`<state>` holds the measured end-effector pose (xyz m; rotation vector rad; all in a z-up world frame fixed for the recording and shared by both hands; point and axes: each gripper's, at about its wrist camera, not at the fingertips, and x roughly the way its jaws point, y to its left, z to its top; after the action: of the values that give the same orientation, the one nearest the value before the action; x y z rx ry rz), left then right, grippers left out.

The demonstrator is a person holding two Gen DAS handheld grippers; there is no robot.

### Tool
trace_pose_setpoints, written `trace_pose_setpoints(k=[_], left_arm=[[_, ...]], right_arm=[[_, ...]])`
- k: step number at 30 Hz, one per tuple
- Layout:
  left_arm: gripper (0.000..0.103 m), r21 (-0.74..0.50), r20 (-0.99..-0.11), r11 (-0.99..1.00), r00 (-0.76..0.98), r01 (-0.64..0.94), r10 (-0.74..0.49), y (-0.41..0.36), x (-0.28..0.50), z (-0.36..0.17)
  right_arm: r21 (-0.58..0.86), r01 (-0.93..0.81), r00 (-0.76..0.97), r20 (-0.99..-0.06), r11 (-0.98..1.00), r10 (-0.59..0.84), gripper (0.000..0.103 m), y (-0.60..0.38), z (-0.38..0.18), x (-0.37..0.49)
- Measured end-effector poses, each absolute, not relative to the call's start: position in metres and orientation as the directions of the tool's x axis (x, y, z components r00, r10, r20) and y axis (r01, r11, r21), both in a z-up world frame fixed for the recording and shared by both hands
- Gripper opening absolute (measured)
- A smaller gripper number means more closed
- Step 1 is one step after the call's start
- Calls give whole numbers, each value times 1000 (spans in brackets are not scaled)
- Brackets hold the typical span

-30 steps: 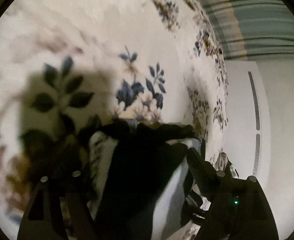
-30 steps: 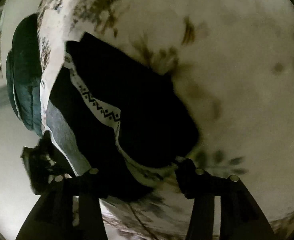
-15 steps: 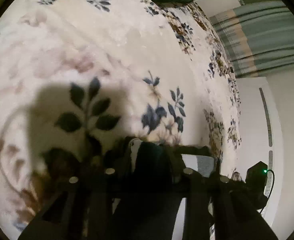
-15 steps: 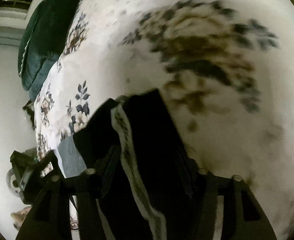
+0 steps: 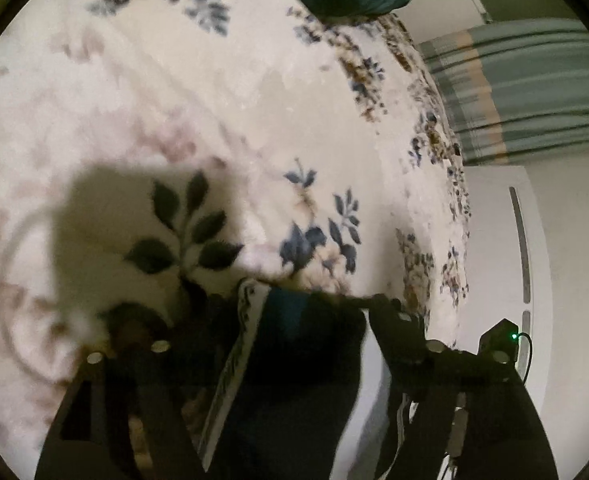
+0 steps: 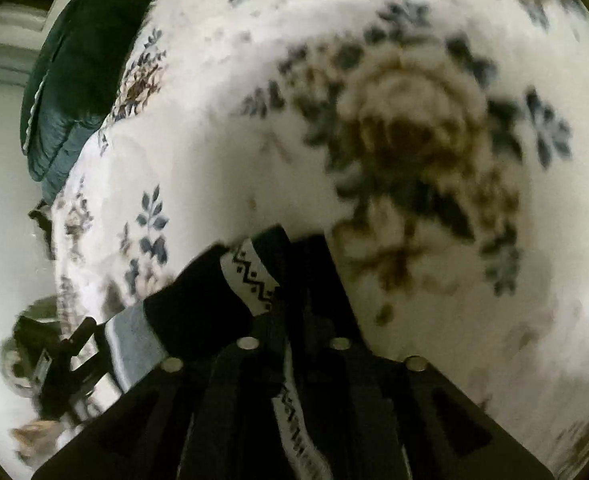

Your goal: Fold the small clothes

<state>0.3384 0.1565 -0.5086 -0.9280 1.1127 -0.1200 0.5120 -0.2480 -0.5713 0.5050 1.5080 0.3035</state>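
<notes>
The right gripper (image 6: 294,336) is pinching the dark garment (image 6: 198,312), its fingers drawn narrow around a bunched fold with the white zigzag-patterned band (image 6: 254,280) rising just beyond the tips. A second ago those fingers were standing wide over the cloth lying flat on the bed; they have since closed in on it, so this side now has a firm hold.

The left gripper (image 5: 254,344) is going the other way. Half a second ago its fingers were narrow on the cloth; now they are standing wide, with the garment (image 5: 294,360) hanging loosely between them and its patterned band (image 5: 246,320) running along the left side. I judge that the left side has let go or is regripping, though blur makes contact at the pads hard to tell.

The garment is sitting at the near edge of the floral bedspread (image 5: 214,100), close to where the bed drops away on the right toward the white cabinet (image 5: 506,240). A dark green pillow (image 6: 78,72) is lying at the far end.

This likely means one fold is being handed over: the right side is carrying the edge while the left is repositioning for the next crease.
</notes>
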Motion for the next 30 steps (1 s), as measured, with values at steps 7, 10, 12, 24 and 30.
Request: trace_pose_setpoints(k=[7,10,12,24,30], left_arm=[[80,-523,-838,759,397,-387,-374,152,248,-479],[80,-498,-866,732,315,-465,-389,144,205,-500],[80,-479,-877,705,252,-524,-408,138,179,-519],[103,-425,-903,738,181,-525,-391,109,163,-576],[103,-387,-922,746,233,-542,-309,93,157,-575]], right_arm=[[525,177,-7,-845,833,534,47,-282,-557,430],[512,216,-30,-847,831,530,52,-289,-563,400],[503,249,-48,-847,828,529,52,-292,-570,385],[462,334,-17,-868,821,496,52,-301,-583,356],[432,299,-32,-887,851,461,50,-292,-593,356]])
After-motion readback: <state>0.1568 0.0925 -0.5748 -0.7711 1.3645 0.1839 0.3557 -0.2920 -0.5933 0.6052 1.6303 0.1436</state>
